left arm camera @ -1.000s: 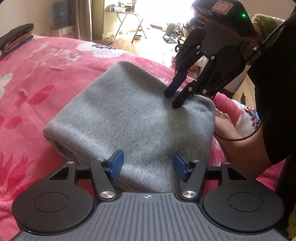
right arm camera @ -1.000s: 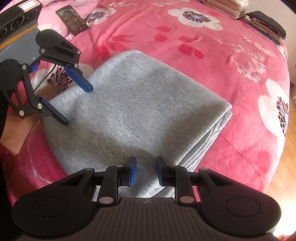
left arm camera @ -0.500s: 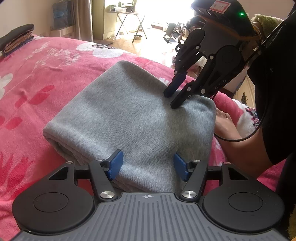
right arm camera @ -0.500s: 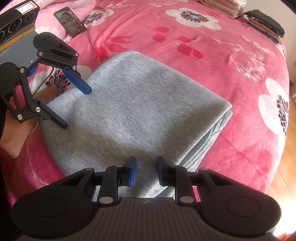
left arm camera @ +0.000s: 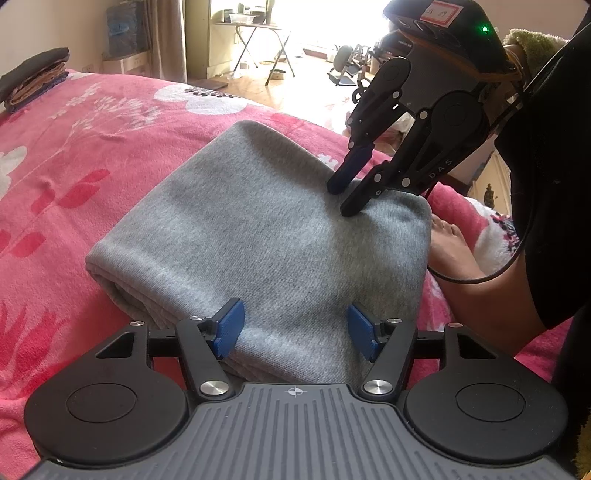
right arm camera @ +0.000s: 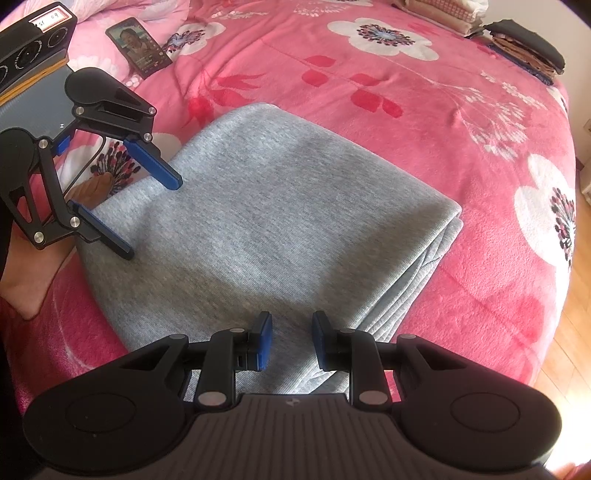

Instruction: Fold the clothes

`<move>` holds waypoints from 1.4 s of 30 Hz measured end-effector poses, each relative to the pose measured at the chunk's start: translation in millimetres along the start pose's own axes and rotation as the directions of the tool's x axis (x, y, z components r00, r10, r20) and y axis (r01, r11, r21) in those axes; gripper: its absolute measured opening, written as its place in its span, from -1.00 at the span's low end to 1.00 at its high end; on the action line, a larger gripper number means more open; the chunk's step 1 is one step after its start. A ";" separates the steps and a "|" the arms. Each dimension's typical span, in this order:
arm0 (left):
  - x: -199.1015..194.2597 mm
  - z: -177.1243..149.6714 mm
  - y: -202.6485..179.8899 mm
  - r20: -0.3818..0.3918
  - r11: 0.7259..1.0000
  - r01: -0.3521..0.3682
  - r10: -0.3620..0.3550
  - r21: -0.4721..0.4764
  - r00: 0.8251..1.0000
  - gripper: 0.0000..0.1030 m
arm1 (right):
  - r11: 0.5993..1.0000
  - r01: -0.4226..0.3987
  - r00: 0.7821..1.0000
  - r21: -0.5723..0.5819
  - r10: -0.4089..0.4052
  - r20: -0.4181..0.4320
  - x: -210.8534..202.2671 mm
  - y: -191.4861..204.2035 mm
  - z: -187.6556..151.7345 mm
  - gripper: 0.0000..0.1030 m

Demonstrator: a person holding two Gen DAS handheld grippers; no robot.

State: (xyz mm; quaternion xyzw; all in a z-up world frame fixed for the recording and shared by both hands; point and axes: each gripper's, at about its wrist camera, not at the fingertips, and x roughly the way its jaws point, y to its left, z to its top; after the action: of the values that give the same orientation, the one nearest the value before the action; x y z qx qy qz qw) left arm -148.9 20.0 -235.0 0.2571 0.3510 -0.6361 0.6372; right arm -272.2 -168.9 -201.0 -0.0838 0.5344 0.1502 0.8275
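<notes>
Garment (left arm camera: 258, 236), folded grey, lies under both tools near the bed's edge; left gripper (left arm camera: 293, 328) gapes wide, right gripper (right arm camera: 290, 339) narrow, both empty.

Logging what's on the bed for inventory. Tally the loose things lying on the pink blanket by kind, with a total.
Folded grey garment: 1
Phone: 1
Stacks of folded clothes, dark-topped and pale: 2
Total: 4
</notes>
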 end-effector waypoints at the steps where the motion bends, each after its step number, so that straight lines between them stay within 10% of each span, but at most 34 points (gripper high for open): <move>1: 0.0 -0.1 -0.1 0.000 1.000 0.000 0.000 0.000 1.000 0.22 | 1.000 0.000 1.000 0.000 0.000 0.000 0.0 -0.1 -0.1 -0.50; 42: 0.3 -0.4 0.3 0.004 1.000 0.000 0.000 -0.007 1.000 0.25 | 1.000 -0.003 1.000 0.002 0.003 0.010 2.1 0.2 -0.6 -0.50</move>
State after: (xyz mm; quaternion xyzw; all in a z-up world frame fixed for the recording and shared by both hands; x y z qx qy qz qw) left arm -148.7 20.2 -235.5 0.2537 0.3519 -0.6354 0.6388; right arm -271.9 -168.6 -203.1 -0.0814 0.5307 0.1512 0.8300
